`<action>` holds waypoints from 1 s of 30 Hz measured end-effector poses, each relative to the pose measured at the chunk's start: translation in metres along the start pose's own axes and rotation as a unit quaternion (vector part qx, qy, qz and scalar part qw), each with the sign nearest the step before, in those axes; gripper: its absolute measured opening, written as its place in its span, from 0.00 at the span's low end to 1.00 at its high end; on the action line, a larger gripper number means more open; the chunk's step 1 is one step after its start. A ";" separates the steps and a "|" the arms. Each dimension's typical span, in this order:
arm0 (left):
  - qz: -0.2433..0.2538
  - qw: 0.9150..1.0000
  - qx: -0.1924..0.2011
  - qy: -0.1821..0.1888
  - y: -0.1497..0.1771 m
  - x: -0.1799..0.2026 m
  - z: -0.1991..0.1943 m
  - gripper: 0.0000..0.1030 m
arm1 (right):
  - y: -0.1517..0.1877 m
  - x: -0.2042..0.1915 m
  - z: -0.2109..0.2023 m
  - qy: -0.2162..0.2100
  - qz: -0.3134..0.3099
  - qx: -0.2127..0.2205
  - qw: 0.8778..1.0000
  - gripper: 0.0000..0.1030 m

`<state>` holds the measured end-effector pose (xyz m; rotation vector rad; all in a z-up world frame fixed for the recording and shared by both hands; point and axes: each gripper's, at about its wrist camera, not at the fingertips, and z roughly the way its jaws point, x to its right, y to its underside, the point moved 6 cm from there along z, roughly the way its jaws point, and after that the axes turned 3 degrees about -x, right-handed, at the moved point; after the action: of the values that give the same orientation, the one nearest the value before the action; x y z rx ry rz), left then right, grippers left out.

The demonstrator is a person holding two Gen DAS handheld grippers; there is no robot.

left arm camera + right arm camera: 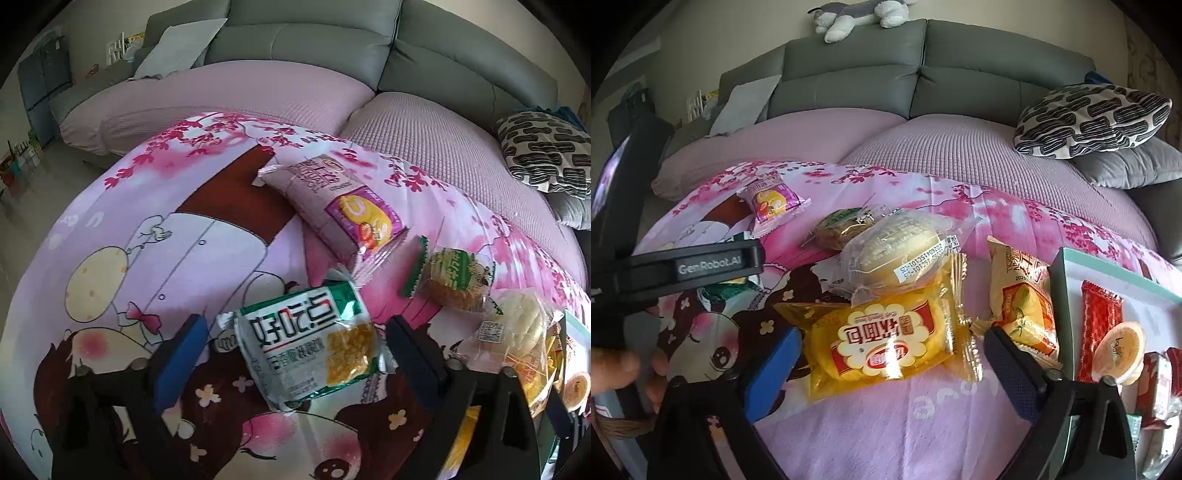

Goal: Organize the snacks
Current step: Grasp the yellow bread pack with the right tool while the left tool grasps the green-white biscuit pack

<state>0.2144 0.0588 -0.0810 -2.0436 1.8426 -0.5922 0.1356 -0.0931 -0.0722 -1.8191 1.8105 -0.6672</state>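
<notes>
Between the left gripper's (295, 347) blue-padded and black fingers lies a white-and-green cracker packet (306, 343) with black lettering and a yellow cracker picture. Beyond it is a mauve packet (332, 206) with a purple-and-yellow panel; to its right, a green-edged clear packet (450, 277) holding a golden-brown cake.

Between the right gripper's (892, 354) blue and dark navy pads sits a clear yellow bread packet (882, 347) bearing a red-and-white label. Just beyond lies a clear wrapper over a pale cream bun (901, 251). Right of the dark pad are a cream-and-orange packet (1019, 291) and a teal-rimmed white tray (1067, 288) holding a red wrapper (1099, 325).

The cloth (886, 424) beneath is pink, with cherry-blossom and cartoon prints.
</notes>
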 end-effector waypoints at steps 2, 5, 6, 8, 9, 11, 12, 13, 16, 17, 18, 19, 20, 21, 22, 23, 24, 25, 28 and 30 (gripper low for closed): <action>-0.001 1.000 -0.004 0.010 0.002 0.002 0.001 0.82 | 0.000 -0.002 -0.001 -0.005 -0.002 -0.001 1.000 0.85; 0.005 1.000 -0.005 0.010 0.004 0.005 0.000 0.76 | 0.001 -0.004 -0.002 -0.005 -0.005 0.000 1.000 0.82; 0.005 1.000 -0.004 0.009 0.005 0.006 -0.001 0.73 | 0.001 -0.004 -0.003 -0.005 -0.004 -0.001 1.000 0.81; 0.006 1.000 -0.006 0.006 0.006 0.006 -0.004 0.70 | 0.001 -0.003 -0.004 -0.005 -0.001 0.000 1.000 0.77; 0.007 1.000 -0.008 0.008 0.007 0.007 -0.005 0.69 | 0.001 -0.003 -0.004 -0.004 0.001 0.000 1.000 0.77; 0.007 1.000 -0.005 0.011 0.008 0.007 -0.009 0.65 | 0.002 -0.002 -0.005 -0.008 0.004 0.000 1.000 0.76; 0.007 1.000 -0.004 0.012 0.009 0.007 -0.011 0.65 | 0.002 -0.001 -0.006 -0.011 0.008 -0.001 1.000 0.76; 0.007 1.000 -0.004 0.013 0.010 0.008 -0.012 0.63 | 0.002 -0.001 -0.006 -0.013 0.010 -0.001 1.000 0.75; 0.002 1.000 -0.003 0.017 0.014 0.008 -0.016 0.62 | 0.003 0.000 -0.007 -0.020 0.016 -0.001 1.000 0.73; 0.000 1.000 0.000 0.019 0.015 0.007 -0.019 0.61 | 0.003 0.000 -0.009 -0.020 0.017 -0.001 1.000 0.72; -0.001 1.000 0.003 0.021 0.016 0.007 -0.022 0.61 | 0.003 0.000 -0.010 -0.020 0.019 0.000 1.000 0.72; -0.002 1.000 0.006 0.023 0.017 0.007 -0.025 0.61 | 0.004 0.001 -0.012 -0.021 0.021 0.000 1.000 0.72; -0.004 1.000 0.009 0.025 0.018 0.006 -0.028 0.61 | 0.004 0.002 -0.013 -0.022 0.023 0.001 0.999 0.72; -0.007 0.999 0.014 0.028 0.019 0.005 -0.033 0.61 | 0.004 0.003 -0.015 -0.024 0.027 0.002 0.999 0.71; -0.009 0.999 0.017 0.031 0.020 0.005 -0.037 0.61 | 0.003 0.005 -0.018 -0.027 0.031 0.004 0.999 0.71; -0.011 0.999 0.019 0.033 0.020 0.005 -0.040 0.61 | 0.003 0.006 -0.021 -0.031 0.036 0.008 0.999 0.71; -0.013 0.999 0.022 0.036 0.020 0.004 -0.044 0.61 | 0.003 0.008 -0.025 -0.034 0.039 0.010 0.999 0.71; -0.014 0.999 0.024 0.037 0.020 0.004 -0.046 0.61 | 0.003 0.009 -0.027 -0.035 0.042 0.013 0.998 0.71; -0.015 0.998 0.037 0.042 0.017 0.006 -0.058 0.61 | 0.002 0.013 -0.036 -0.036 0.048 0.020 0.998 0.70; -0.012 0.998 0.045 0.045 0.016 0.008 -0.065 0.61 | 0.001 0.016 -0.042 -0.038 0.049 0.024 0.998 0.70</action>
<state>0.1684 0.0515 -0.0319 -2.0130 1.8076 -0.7705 0.1080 -0.1088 -0.0410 -1.6891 1.8057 -0.5923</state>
